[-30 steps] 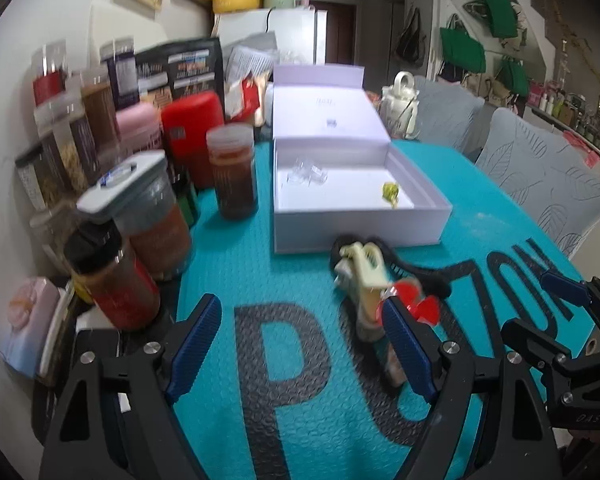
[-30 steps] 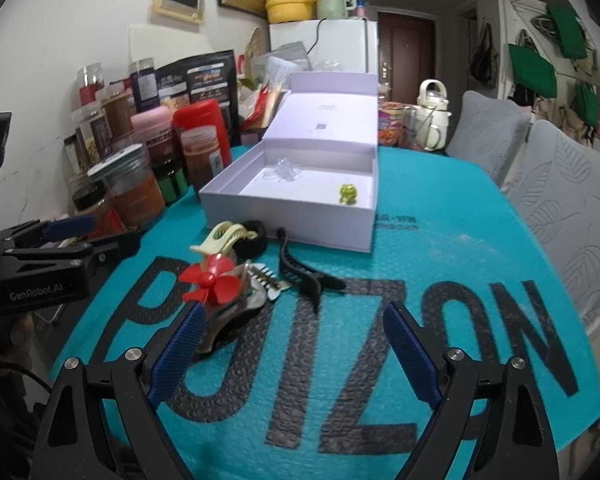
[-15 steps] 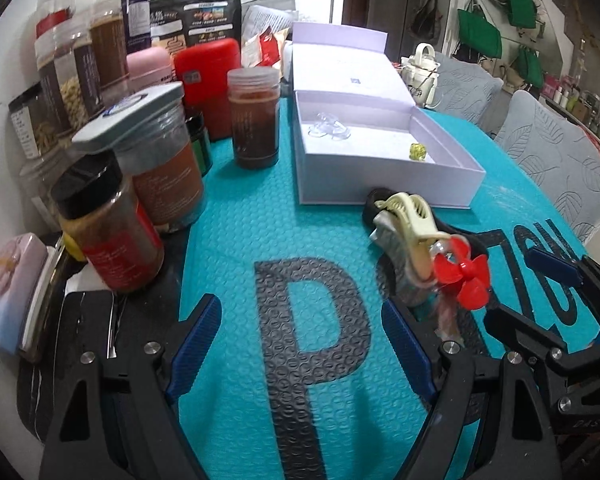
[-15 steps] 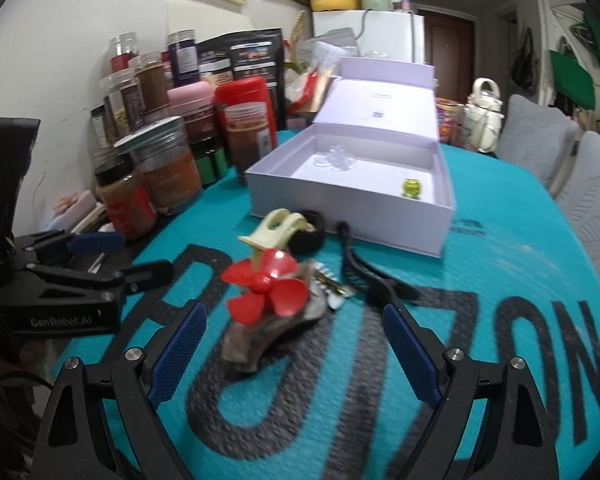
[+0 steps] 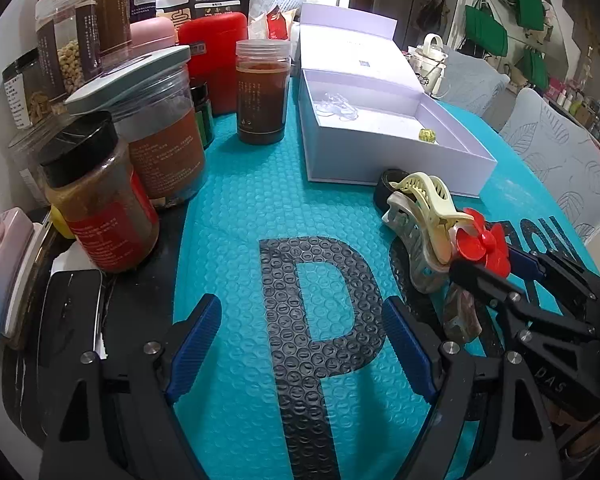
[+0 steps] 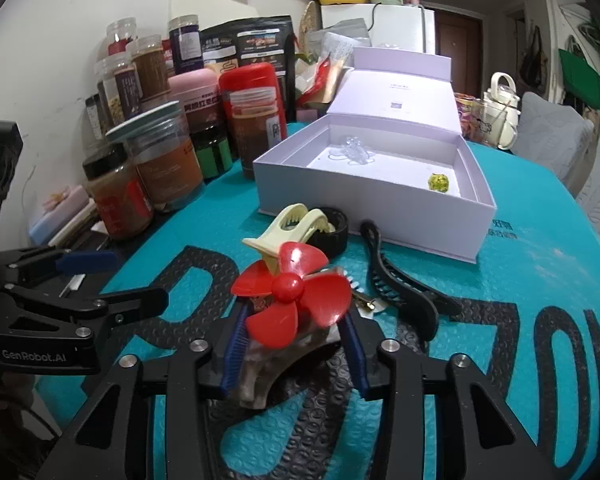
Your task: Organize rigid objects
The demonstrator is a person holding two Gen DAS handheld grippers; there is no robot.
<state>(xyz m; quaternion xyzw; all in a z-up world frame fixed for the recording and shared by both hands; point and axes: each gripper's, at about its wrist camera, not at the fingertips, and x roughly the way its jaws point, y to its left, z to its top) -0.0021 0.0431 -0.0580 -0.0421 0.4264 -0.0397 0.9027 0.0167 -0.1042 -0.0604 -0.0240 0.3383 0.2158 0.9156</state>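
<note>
Right wrist view: the right gripper (image 6: 294, 346) is closed in around the mottled brown hair claw (image 6: 276, 364), on top of which the red propeller (image 6: 294, 292) sits. Its jaws have just been closing, with the claw between them, and the blue pads (image 6: 236, 344) are seen flush against both sides of it, so it is judged to be clamped. The left gripper (image 5: 302, 354) is held apart, nothing between its jaws but the bare mat.

For the step in hand to be done well, the grip is best kept low on the claw body, not on the thin propeller blades, which would probably bend or slip. A straight lift is advised, since the cream hair claw (image 6: 296, 226) lies touching just ahead of the jaws and could be dragged along. The black hair clip (image 6: 400, 284) lies ahead and to the right, clear of the pads. The open lavender box (image 6: 364, 204) stands beyond, holding a clear piece (image 6: 354, 152) and a small yellow-green bead (image 6: 438, 181); it is judged the likely destination.

A teal bubble-textured mat (image 5: 236, 216) with large black letters covers the table. Jars and canisters (image 6: 156, 152) are crowded ahead to the left against a white wall; grey cushioned chairs (image 6: 552, 136) and a white fridge (image 6: 396, 28) are seen farther off.
</note>
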